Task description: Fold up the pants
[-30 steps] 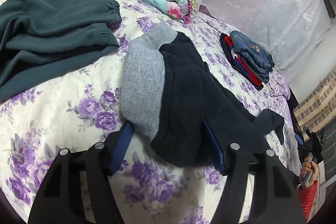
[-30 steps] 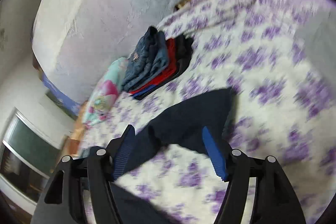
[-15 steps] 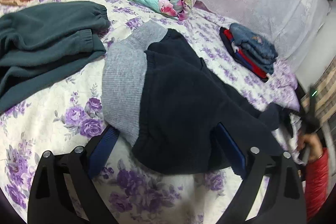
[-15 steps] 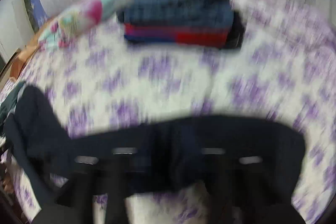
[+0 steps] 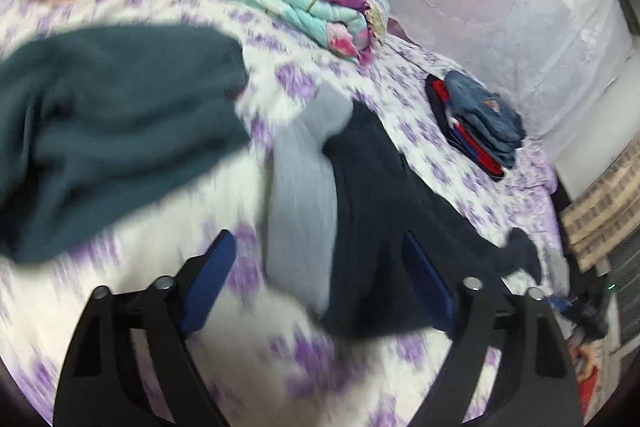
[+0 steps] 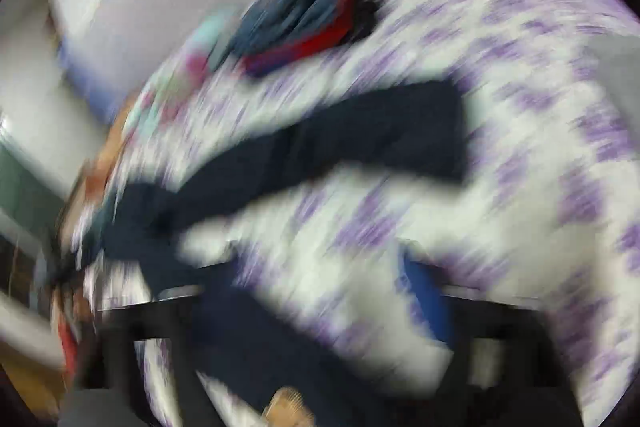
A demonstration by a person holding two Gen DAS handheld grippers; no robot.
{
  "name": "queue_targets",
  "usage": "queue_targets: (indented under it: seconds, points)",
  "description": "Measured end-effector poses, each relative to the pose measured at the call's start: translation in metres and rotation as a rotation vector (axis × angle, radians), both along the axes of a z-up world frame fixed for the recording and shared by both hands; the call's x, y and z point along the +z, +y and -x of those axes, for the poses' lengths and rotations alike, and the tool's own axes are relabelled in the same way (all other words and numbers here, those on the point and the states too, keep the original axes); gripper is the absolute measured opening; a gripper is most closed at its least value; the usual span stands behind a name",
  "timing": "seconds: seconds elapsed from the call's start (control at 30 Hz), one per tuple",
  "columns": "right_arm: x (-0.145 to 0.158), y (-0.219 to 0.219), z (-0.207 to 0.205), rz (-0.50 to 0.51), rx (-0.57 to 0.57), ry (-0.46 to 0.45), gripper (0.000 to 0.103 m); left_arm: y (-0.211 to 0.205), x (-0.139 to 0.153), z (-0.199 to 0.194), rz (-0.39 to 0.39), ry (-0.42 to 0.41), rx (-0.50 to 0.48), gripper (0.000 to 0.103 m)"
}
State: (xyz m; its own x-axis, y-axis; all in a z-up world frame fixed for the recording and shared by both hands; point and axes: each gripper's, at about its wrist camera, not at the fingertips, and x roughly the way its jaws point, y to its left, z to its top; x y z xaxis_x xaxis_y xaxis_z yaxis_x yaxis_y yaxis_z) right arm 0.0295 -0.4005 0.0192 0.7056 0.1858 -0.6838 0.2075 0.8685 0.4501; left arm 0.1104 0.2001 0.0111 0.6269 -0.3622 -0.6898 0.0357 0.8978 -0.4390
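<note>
The dark navy fleece pants with the grey ribbed waistband point(image 5: 372, 211) lie stretched across the purple-flowered bedsheet point(image 5: 132, 267). The left gripper point(image 5: 320, 267) has just eased slightly narrower, still wide, gripping nothing. The right gripper point(image 6: 320, 279) just sprang open, empty. I'd flatten both legs before pinching the waistband.

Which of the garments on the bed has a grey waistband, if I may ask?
The dark navy pants nearest the left gripper; the teal garment has none.
</note>
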Motion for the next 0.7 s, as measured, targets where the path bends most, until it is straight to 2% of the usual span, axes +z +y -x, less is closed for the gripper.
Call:
queue_targets:
  seconds: [0.07,0.1,0.17,0.23,0.3,0.33,0.37,0.4,0.43,0.47,0.53,0.6,0.63,0.67,0.7]
  points:
    - [-0.002,-0.031,-0.011,-0.116,-0.071,0.008,0.093,-0.001,0.005,-0.024,-0.022,0.005,0.021,0.086]
    - [-0.011,-0.044,-0.02,-0.2,-0.099,0.022,0.093,-0.002,0.004,-0.033,-0.023,0.016,0.019,0.086]
    - [-0.033,-0.054,-0.043,-0.275,-0.115,0.084,0.093,-0.007,0.001,-0.054,-0.017,0.044,-0.002,0.086]
    - [-0.044,-0.05,-0.064,-0.269,-0.093,0.104,0.093,-0.021,-0.008,-0.078,-0.035,0.089,-0.051,0.086]
    - [-0.049,-0.038,-0.089,-0.197,-0.057,0.104,0.092,-0.037,-0.022,-0.101,-0.067,0.158,-0.088,0.086]
    - [-0.048,-0.031,-0.107,-0.132,-0.037,0.101,0.079,-0.041,-0.025,-0.108,-0.079,0.18,-0.089,0.086]
    - [-0.046,-0.028,-0.117,-0.095,-0.035,0.111,0.059,-0.044,-0.028,-0.112,-0.09,0.187,-0.081,0.086]
    - [-0.044,-0.026,-0.128,-0.103,-0.028,0.111,0.004,-0.047,-0.027,-0.116,-0.102,0.178,-0.076,0.086]
    - [-0.034,-0.027,-0.13,-0.141,-0.031,0.056,0.006,-0.048,-0.023,-0.117,-0.109,0.162,-0.079,0.083]
    - [-0.019,-0.03,-0.124,-0.128,-0.024,-0.002,0.006,-0.048,-0.02,-0.117,-0.113,0.144,-0.076,0.071]
    - [0.037,-0.019,-0.102,-0.062,0.058,-0.227,0.006,-0.042,-0.018,-0.115,-0.097,0.13,-0.075,0.064]
    - [0.081,-0.015,-0.053,-0.004,0.173,-0.432,0.006,-0.034,-0.018,-0.107,-0.063,0.096,-0.07,0.057]
    - [0.092,-0.014,-0.021,0.072,0.241,-0.512,0.006,-0.031,-0.018,-0.102,-0.048,0.07,-0.072,0.056]
    - [0.094,-0.017,0.006,0.142,0.284,-0.539,0.006,-0.027,-0.017,-0.095,-0.038,0.034,-0.08,0.055]
    - [0.081,-0.023,0.04,0.221,0.305,-0.494,0.009,-0.025,-0.016,-0.089,-0.036,0.011,-0.087,0.054]
